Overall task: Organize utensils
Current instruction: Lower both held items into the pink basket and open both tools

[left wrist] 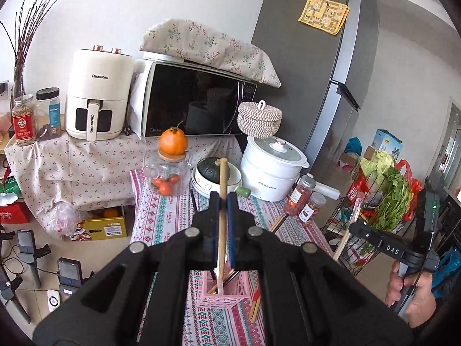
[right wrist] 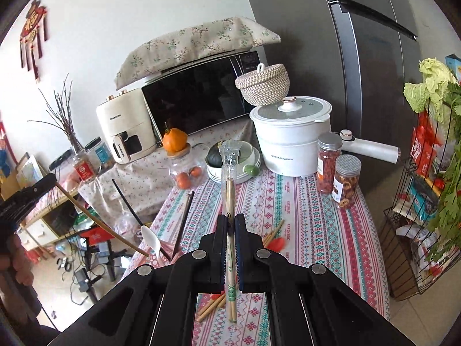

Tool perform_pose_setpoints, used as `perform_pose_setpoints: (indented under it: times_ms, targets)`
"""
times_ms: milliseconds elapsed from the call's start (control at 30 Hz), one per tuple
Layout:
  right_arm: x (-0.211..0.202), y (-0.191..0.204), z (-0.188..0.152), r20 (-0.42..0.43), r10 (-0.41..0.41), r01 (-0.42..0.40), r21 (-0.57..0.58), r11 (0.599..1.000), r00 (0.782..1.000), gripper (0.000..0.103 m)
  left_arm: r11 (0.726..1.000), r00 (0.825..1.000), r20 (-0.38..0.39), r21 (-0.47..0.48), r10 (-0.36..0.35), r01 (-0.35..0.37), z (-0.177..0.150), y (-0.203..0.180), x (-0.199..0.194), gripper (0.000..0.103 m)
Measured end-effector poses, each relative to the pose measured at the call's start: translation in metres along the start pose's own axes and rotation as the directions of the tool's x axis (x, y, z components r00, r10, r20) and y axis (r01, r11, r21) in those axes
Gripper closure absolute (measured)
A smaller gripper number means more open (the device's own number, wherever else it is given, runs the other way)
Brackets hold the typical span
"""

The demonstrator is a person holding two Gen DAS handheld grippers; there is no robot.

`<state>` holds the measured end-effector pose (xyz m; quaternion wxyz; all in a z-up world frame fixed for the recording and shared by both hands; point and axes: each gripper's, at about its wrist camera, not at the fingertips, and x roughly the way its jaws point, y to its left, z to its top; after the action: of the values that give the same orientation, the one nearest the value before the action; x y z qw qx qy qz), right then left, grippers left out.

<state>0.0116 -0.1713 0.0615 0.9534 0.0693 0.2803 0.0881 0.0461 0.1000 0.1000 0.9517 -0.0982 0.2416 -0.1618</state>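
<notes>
Two grippers were in use over the patterned tablecloth [right wrist: 302, 230]. Left gripper [left wrist: 223, 199]: jaws clamped on a single wooden chopstick [left wrist: 222, 201], held roughly upright with its lower end above the pink slotted holder [left wrist: 227, 292]; that holder stood on the cloth directly beneath and already carried several sticks and, as seen from the right wrist view, a white plastic spoon [right wrist: 152, 238]. Right gripper [right wrist: 230, 222]: jaws closed on a pair of chopsticks in a clear plastic sleeve [right wrist: 229, 201], green print at its lower end, illegible. The same tool's body showed in the left wrist view with "DAS" lettered on it.

Loose on the cloth: bare wooden chopsticks [right wrist: 211, 305] near the right gripper, and dark chopsticks [right wrist: 184, 219] further left.

Middle ground: stacked white bowls [right wrist: 239, 167] holding a dark green squash; a glass jar [left wrist: 170, 173] of small oranges with a larger orange on its lid; two labelled jars [right wrist: 337, 173] of dried goods, labels too small to read; a white electric pot [right wrist: 291, 138], marked "Royalstar" as far as could be read.

Far ground: a woven lidded basket [left wrist: 259, 119]; a black-fronted microwave [left wrist: 196, 101] under a floral cover; a cream air fryer [left wrist: 96, 95] lettered "CHANGHONG" twice; a grey refrigerator [left wrist: 311, 57] bearing a yellow printed sheet, unreadable.
</notes>
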Motion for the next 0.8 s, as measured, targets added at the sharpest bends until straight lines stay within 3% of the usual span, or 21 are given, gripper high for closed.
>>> perform_pose_setpoints:
  times_ms: [267, 433, 500, 567, 800]
  targets:
    - [0.006, 0.019, 0.000, 0.017, 0.044, -0.043, -0.015, 0.999, 0.999, 0.098, 0.998, 0.988, -0.147, 0.052, 0.050, -0.043, -0.021, 0.000, 0.045, 0.097]
    - [0.007, 0.032, 0.003, 0.059, 0.086, -0.085, -0.015, 0.996, 0.995, 0.098, 0.997, 0.985, -0.169, 0.065, 0.039, -0.028, -0.027, 0.000, 0.060, 0.096]
    - [0.008, 0.036, 0.005, 0.073, 0.104, -0.104, -0.011, 0.995, 0.992, 0.098, 0.997, 0.986, -0.163, 0.066, 0.043, -0.033, -0.028, 0.001, 0.063, 0.088]
    - [0.010, 0.041, 0.006, 0.089, 0.122, -0.121, -0.010, 0.993, 0.989, 0.098, 0.997, 0.987, -0.156, 0.063, 0.046, -0.036, -0.028, 0.001, 0.061, 0.068]
    - [0.016, 0.052, 0.010, 0.144, 0.156, -0.159, 0.005, 0.987, 0.977, 0.098, 0.995, 0.984, -0.165, 0.084, 0.066, -0.052, -0.031, 0.001, 0.049, 0.051]
